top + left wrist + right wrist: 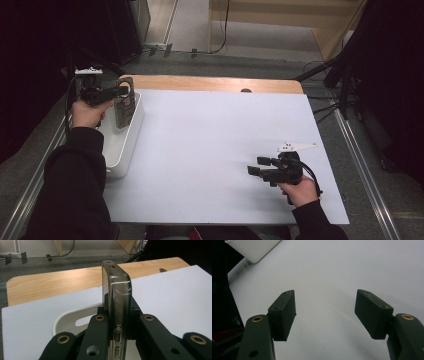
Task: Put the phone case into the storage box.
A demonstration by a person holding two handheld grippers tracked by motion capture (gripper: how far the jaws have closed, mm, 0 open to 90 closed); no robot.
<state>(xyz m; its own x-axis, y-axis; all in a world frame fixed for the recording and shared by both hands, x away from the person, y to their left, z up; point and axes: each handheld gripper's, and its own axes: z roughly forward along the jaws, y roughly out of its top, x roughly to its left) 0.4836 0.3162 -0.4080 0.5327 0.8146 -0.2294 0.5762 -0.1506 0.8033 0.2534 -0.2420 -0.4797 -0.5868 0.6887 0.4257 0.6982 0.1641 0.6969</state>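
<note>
Left gripper is pinching your phone case upright, directly over the white bin; right gripper is idling spread, well apart.

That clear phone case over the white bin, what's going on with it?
A person at a table works a hand-held gripper in each hand. The left gripper has its jaws clamped on a smoky clear phone case, holding it upright on edge above the far end of the white bin at the table's left side. The right gripper holds nothing: its jaws stand apart over the bare white table cover, near the right front.
</note>
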